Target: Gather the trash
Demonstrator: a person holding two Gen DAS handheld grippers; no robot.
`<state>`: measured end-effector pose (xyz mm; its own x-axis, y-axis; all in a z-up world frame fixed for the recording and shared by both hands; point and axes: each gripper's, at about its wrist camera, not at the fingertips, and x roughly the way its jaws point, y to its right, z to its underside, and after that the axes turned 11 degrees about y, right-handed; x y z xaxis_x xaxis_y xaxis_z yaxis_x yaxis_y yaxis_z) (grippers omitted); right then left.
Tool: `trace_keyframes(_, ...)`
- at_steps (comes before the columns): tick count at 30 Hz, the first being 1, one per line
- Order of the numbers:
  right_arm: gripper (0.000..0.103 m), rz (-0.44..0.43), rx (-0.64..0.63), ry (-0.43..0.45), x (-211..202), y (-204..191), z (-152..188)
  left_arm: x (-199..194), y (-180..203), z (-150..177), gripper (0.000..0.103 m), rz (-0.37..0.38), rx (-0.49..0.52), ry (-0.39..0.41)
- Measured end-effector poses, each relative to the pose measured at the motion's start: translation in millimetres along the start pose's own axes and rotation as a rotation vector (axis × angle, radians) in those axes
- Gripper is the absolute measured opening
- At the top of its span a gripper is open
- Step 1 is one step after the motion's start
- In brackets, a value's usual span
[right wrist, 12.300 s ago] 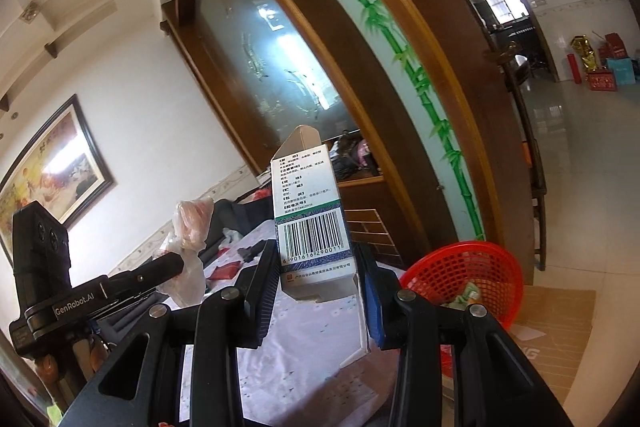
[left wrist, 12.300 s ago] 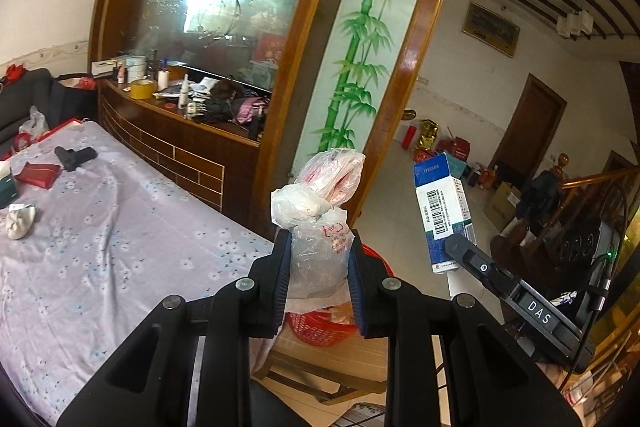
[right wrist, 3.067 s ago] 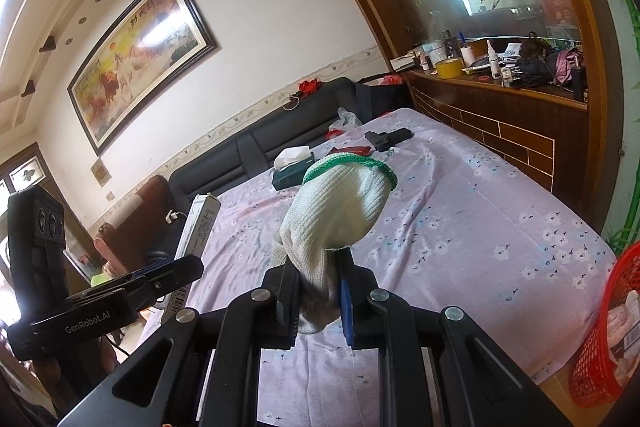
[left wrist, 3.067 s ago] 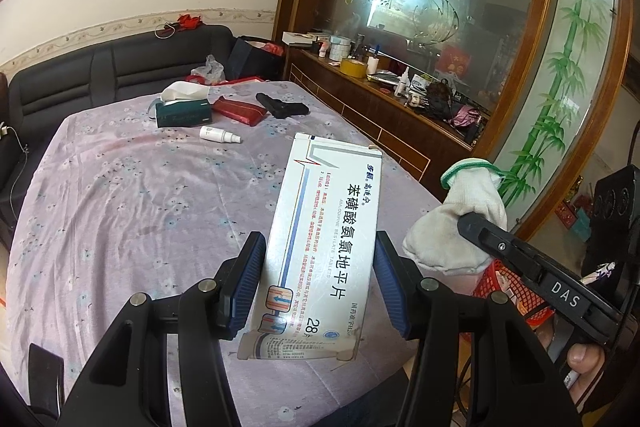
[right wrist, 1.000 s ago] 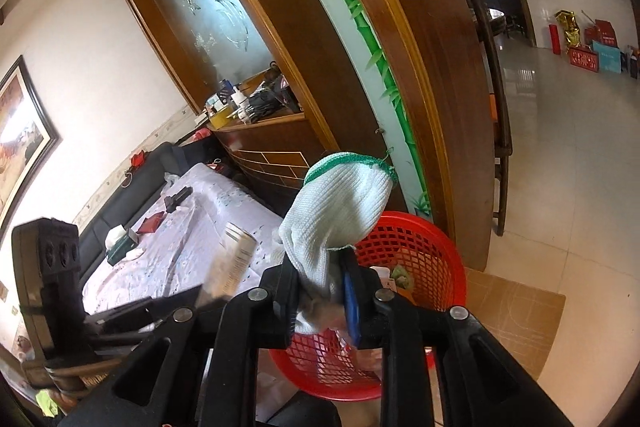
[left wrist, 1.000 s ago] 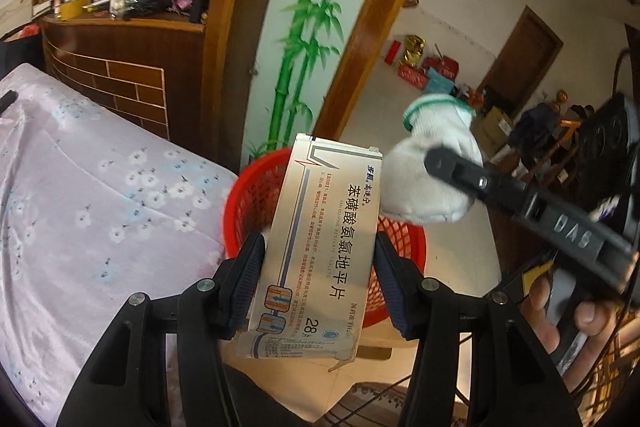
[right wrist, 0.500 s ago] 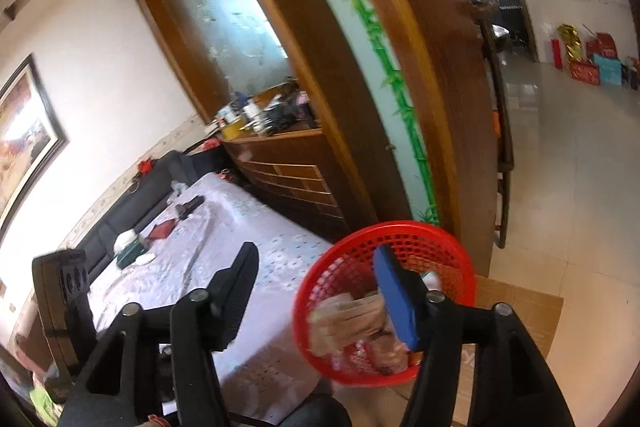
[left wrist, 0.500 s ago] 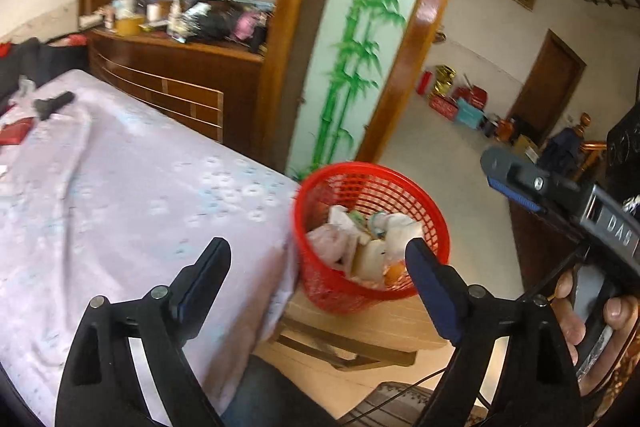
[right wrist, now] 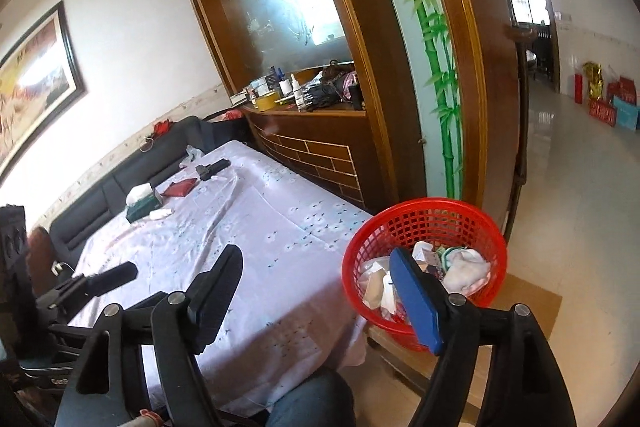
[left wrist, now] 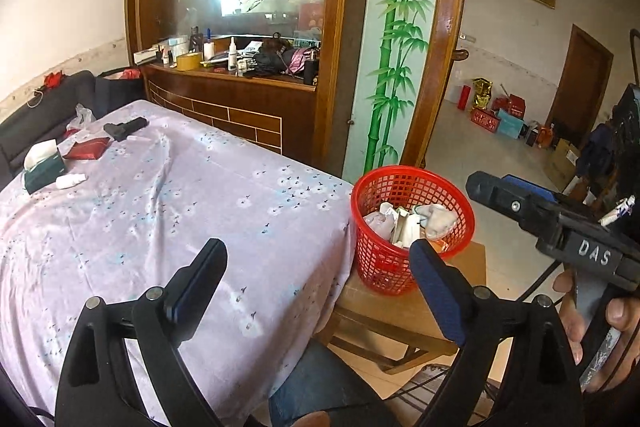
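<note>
Both grippers are seen empty above the table edge, with the collected trash lying in the red basket.

The table (left wrist: 168,203), draped in a lilac floral cloth, is seen filling the left half of both views; a tissue box (left wrist: 43,169), a red packet (left wrist: 88,150), a black object (left wrist: 125,127) and a small white bottle (left wrist: 70,180) are left at its far end. The red basket (left wrist: 412,227) is set on a low wooden stool (left wrist: 404,311) just beside the table corner, and a white glove (left wrist: 438,217), a box and crumpled wrappers are held inside it. The left gripper (left wrist: 316,259) and the right gripper (right wrist: 316,267) are both shown with jaws spread and opening, nothing being pinched between them.
</note>
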<state>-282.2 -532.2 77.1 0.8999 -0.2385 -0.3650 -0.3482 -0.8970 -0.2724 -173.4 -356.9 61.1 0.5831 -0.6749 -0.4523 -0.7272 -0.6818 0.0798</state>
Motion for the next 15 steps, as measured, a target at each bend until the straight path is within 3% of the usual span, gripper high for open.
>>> trace_keyframes(5,0.086,0.017,-0.033,0.014,-19,-6,6,-5,9,2,0.091,0.015,0.013,-0.011)
trace_keyframes(15,0.087,0.073,-0.030,0.048,-45,9,3,-7,22,3,0.091,0.008,0.040,-0.021)
